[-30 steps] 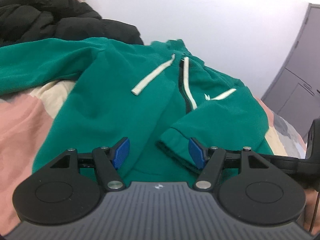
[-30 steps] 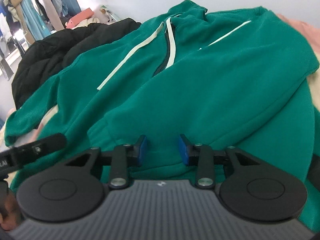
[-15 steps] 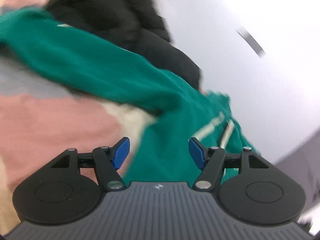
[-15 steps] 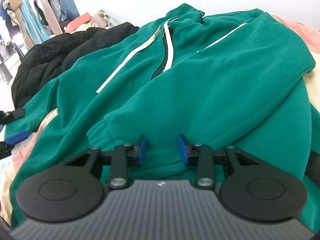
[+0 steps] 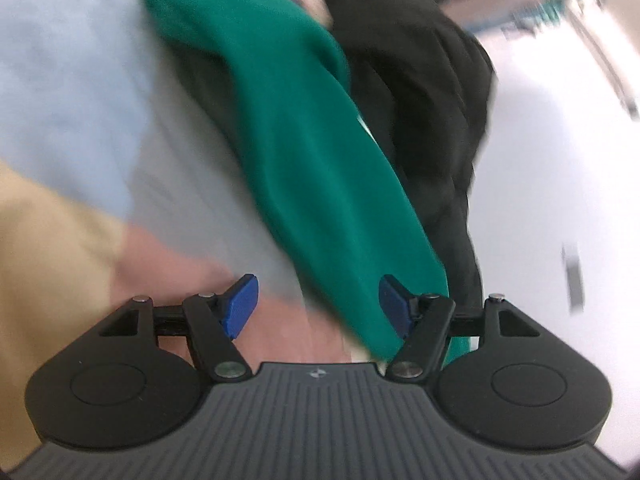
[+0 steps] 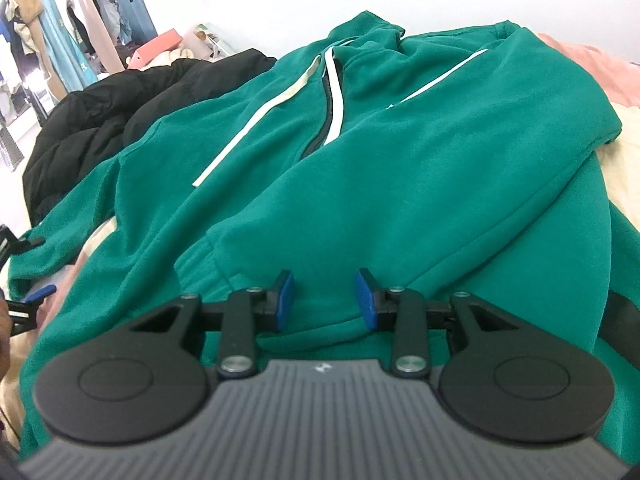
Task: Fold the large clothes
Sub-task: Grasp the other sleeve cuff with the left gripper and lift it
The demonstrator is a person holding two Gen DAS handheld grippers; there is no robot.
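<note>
Swinging across bed, left gripper (image 5: pixel 318 306) now facing outstretched sleeve (image 5: pixel 296 148), jaws wide, gripping nothing. Right gripper (image 6: pixel 325 300) idling over hoodie (image 6: pixel 400 168), jaws part open, empty. Hoodie lying flat on bed; one sleeve already folded, far sleeve looking next.

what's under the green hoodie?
Under the green hoodie: patchwork bedding, cream and pink at its edges. A black jacket lies beside it, far edge tucked behind. Anything beneath the hoodie's middle is covered.
</note>
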